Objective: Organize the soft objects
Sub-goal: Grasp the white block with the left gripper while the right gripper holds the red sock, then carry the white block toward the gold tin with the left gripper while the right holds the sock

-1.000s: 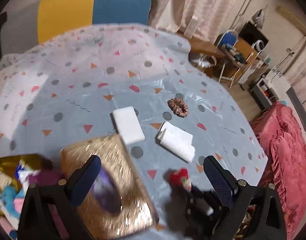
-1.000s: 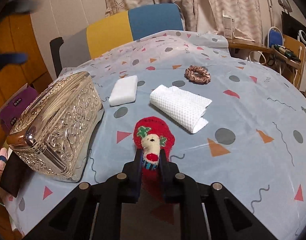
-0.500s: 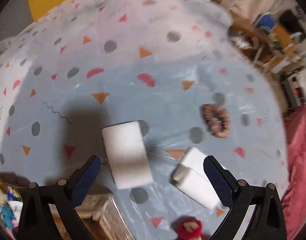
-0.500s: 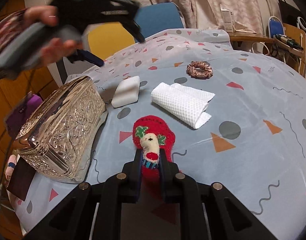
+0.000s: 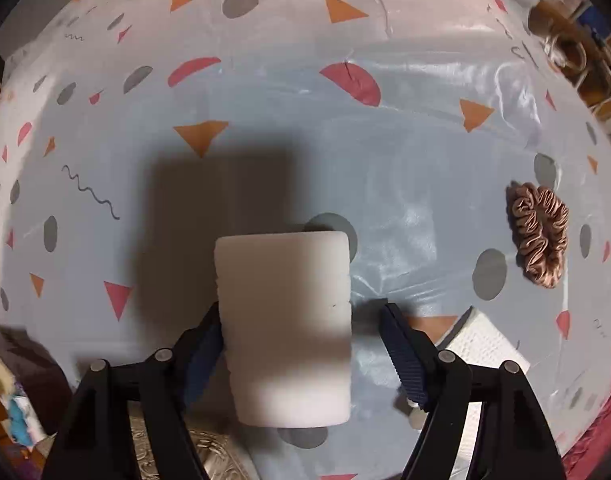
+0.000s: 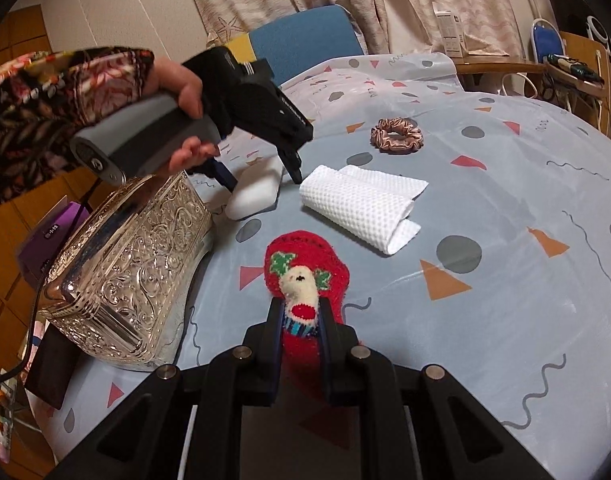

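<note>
Left hand-held gripper closing round the sponge, right pad not touching yet; right hand-held gripper clamped on the red sock; squeeze, then lift.

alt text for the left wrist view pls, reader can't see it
Looking straight down, the left gripper straddles a white sponge block on a patterned tablecloth; its jaws have just been closing, one finger touching the block, the other still clear. A brown scrunchie lies to the right, a folded white towel lower right.

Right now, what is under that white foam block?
The white foam block lies on the patterned tablecloth. A grey dot peeks out at its far edge; whatever print lies beneath the rest is covered.
</note>
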{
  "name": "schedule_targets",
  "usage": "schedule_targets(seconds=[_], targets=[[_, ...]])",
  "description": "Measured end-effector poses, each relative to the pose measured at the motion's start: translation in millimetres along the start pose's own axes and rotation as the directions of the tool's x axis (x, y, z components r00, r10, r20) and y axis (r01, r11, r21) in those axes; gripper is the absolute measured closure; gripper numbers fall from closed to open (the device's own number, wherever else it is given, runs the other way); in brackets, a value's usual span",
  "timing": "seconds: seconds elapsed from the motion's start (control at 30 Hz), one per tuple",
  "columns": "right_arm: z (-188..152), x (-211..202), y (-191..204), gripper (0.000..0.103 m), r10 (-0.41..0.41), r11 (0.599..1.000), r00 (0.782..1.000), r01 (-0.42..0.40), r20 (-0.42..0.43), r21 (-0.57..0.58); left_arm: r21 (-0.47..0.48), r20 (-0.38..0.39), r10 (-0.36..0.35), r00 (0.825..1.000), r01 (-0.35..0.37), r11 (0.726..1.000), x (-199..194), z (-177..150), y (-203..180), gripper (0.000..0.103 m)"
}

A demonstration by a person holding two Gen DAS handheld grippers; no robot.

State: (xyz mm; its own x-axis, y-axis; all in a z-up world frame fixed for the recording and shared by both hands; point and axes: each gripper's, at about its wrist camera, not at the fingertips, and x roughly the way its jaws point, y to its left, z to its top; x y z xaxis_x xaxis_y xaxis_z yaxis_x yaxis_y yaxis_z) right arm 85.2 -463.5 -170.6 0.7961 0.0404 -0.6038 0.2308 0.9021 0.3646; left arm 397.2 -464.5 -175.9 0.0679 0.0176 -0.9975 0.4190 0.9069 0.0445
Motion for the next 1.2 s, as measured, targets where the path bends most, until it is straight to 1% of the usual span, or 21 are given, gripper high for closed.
schedule_targets(seconds=[0.03,0.07,0.13,0.27,0.33,0.4,0.47,0.6,0.7,0.8,0.83,0.9,1.0,1.1,1.2], targets=[[0,0,-1,0.088,0.003,1.0,1.0,-0.003,0.0,0.003,0.008,0.005,-0.008,1.0,0.008,1.0,-2,-1,0,0.039],[0,0,-1,0.088,0.004,1.0,1.0,-0.004,0.001,0.005,0.014,0.019,-0.01,1.0,0.01,1.0,-5,-2,0,0.046],[0,1,-2,0.088,0.005,1.0,1.0,-0.005,0.002,0.008,0.029,0.031,-0.019,0.999,0.018,0.999,-9,-5,-2,0.046],[0,1,-2,0.088,0.002,1.0,1.0,-0.002,0.003,0.007,0.034,0.062,-0.068,0.996,0.066,0.997,-19,-15,-1,0.047],[-1,1,-3,0.088,0.008,1.0,1.0,-0.009,0.006,0.012,0.04,0.092,-0.108,0.99,0.105,0.994,-33,-25,2,0.047],[-1,3,-7,0.088,0.018,0.999,1.0,-0.018,0.002,0.032,0.058,0.114,-0.119,0.986,0.113,0.992,-46,-32,6,0.047],[0,4,-10,0.088,0.027,0.999,1.0,-0.028,0.002,0.046,0.068,0.135,-0.157,0.978,0.149,0.987,-63,-43,12,0.047],[0,5,-9,0.088,0.023,0.999,1.0,-0.023,0.002,0.044,0.072,0.147,-0.213,0.966,0.204,0.976,-96,-65,29,0.047],[0,6,-9,0.088,0.018,0.999,1.0,-0.018,0.001,0.041,0.076,0.159,-0.254,0.954,0.245,0.967,-119,-71,25,0.047],[0,6,-8,0.088,0.012,0.999,1.0,-0.012,0.0,0.037,0.105,0.201,-0.261,0.944,0.244,0.964,-148,-83,34,0.047],[-1,5,-8,0.088,0.01,0.999,1.0,-0.01,0.0,0.036,0.108,0.21,-0.262,0.942,0.244,0.964,-152,-84,37,0.047],[-1,5,-7,0.088,0.004,0.999,1.0,-0.004,-0.001,0.032,0.116,0.247,-0.257,0.934,0.235,0.965,-170,-94,49,0.047],[-1,5,-6,0.088,-0.003,1.0,1.0,0.004,-0.004,0.027,0.123,0.293,-0.244,0.924,0.217,0.968,-181,-105,63,0.047],[-1,4,-6,0.088,-0.003,1.0,1.0,0.003,-0.005,0.028,0.124,0.324,-0.241,0.915,0.212,0.969,-186,-114,79,0.047],[-1,4,-6,0.088,-0.007,1.0,1.0,0.007,-0.007,0.026,0.112,0.373,-0.246,0.895,0.22,0.969,-200,-133,106,0.047]])
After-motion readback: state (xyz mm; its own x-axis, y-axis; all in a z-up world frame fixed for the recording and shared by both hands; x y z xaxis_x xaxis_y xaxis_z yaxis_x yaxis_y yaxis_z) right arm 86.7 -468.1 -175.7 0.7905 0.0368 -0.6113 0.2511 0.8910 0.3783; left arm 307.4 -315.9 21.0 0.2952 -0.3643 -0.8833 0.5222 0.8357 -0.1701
